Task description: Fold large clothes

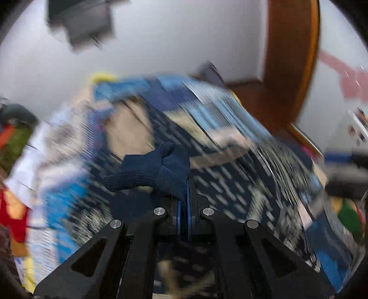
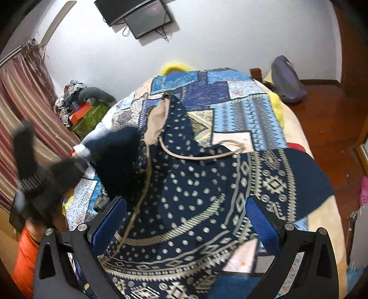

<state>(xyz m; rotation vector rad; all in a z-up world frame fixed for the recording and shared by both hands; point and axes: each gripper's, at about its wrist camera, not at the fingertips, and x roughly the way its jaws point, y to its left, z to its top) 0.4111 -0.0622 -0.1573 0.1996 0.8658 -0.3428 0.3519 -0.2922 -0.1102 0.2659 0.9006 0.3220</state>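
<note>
A large navy hooded sweater with a cream Nordic pattern, beige hood lining and drawcords lies spread on the bed. My left gripper is shut on a fold of its plain navy knit cuff; that view is motion-blurred. The left gripper also shows in the right wrist view, blurred at the bed's left edge, holding the navy sleeve. My right gripper is open and empty, hovering over the sweater's patterned body.
A blue patchwork quilt covers the bed. A clutter pile and green box stand left by striped curtains. A purple bag lies on the wooden floor. A screen hangs on the wall.
</note>
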